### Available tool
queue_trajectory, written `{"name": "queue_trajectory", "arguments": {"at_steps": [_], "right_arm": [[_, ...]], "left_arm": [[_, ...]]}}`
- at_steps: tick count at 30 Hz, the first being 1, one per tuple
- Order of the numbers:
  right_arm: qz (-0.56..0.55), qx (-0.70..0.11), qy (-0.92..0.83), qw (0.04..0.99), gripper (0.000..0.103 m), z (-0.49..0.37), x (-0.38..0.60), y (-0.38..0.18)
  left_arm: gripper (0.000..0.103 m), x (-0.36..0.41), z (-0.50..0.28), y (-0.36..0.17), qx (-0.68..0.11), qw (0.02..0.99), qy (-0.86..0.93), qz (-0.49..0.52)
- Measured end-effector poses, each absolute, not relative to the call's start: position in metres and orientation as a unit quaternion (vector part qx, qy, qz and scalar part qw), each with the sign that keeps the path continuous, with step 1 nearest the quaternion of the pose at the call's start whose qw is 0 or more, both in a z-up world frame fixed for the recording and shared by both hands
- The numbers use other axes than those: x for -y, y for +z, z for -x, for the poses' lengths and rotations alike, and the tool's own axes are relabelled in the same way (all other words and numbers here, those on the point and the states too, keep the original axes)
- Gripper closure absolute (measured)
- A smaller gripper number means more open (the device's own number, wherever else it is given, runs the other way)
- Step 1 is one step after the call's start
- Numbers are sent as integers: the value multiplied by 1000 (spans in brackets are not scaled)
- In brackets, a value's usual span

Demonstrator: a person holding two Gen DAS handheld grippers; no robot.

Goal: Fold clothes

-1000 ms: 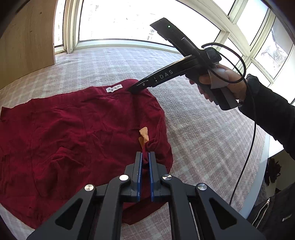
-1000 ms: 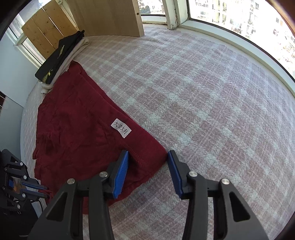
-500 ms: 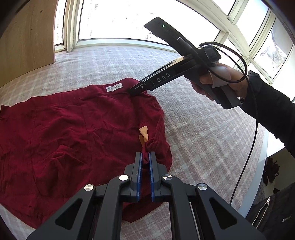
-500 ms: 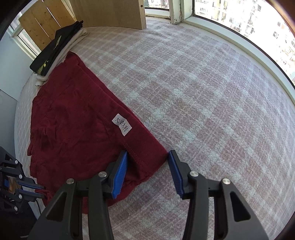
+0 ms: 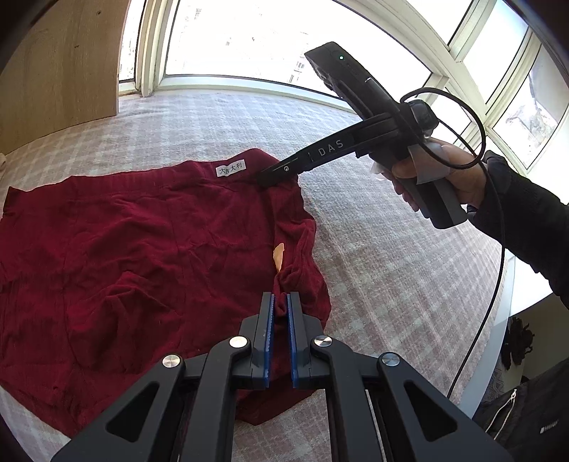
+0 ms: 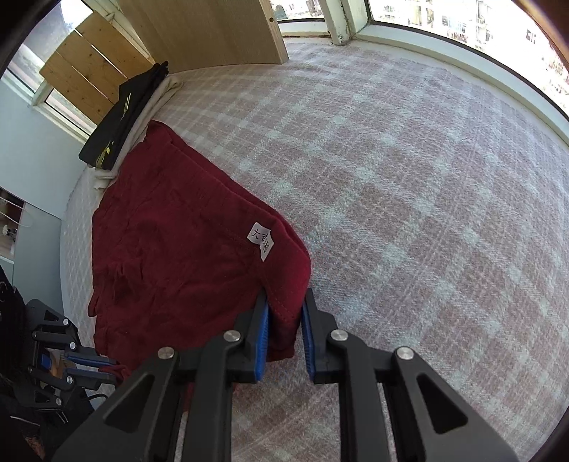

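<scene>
A dark red garment (image 5: 142, 256) lies spread on a pink plaid surface (image 5: 373, 256); it also shows in the right wrist view (image 6: 177, 256). A white label (image 5: 231, 170) sits near its far hem, also in the right wrist view (image 6: 261, 240). An orange tag (image 5: 278, 254) lies on the cloth. My left gripper (image 5: 279, 305) is shut on a bunched fold at the garment's near right edge. My right gripper (image 6: 286, 305) is shut on the garment's far right corner; it also shows in the left wrist view (image 5: 270, 179).
Folded black and cream clothes (image 6: 124, 117) are stacked by the wooden boards (image 6: 199, 32) at the far left. Windows (image 5: 284, 39) border the surface. A cable (image 5: 498, 270) hangs from the right gripper. The surface's right edge (image 5: 505, 320) drops off to the floor.
My right gripper has closed from open onto the garment's corner, and that corner now bunches up between its pads. My left gripper stays shut on its fold.
</scene>
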State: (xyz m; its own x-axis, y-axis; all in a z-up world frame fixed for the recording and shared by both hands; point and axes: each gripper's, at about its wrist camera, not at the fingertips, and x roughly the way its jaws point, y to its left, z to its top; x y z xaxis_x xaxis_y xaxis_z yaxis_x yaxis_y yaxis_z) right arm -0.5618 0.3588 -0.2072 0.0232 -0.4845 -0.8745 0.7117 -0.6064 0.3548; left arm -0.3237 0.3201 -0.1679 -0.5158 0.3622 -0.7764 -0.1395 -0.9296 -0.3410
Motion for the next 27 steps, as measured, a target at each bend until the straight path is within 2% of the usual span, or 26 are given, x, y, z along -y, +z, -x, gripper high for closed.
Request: {"name": "queue_trajectory", "arguments": {"at_steps": [4,17,27], "right_arm": [[-574,-46,-694,432,87,563,-355,-197],[-554,-38,-716,422,87,541,-263,-137],[-572,-59,-713,401,87,517,-125,-158]], "left_arm": [[96,-302,318,-162,142,138,868,456],[96,-188,265,-140,186,125,885,408],[96,-72,233,-160,205,119,875,421]]}}
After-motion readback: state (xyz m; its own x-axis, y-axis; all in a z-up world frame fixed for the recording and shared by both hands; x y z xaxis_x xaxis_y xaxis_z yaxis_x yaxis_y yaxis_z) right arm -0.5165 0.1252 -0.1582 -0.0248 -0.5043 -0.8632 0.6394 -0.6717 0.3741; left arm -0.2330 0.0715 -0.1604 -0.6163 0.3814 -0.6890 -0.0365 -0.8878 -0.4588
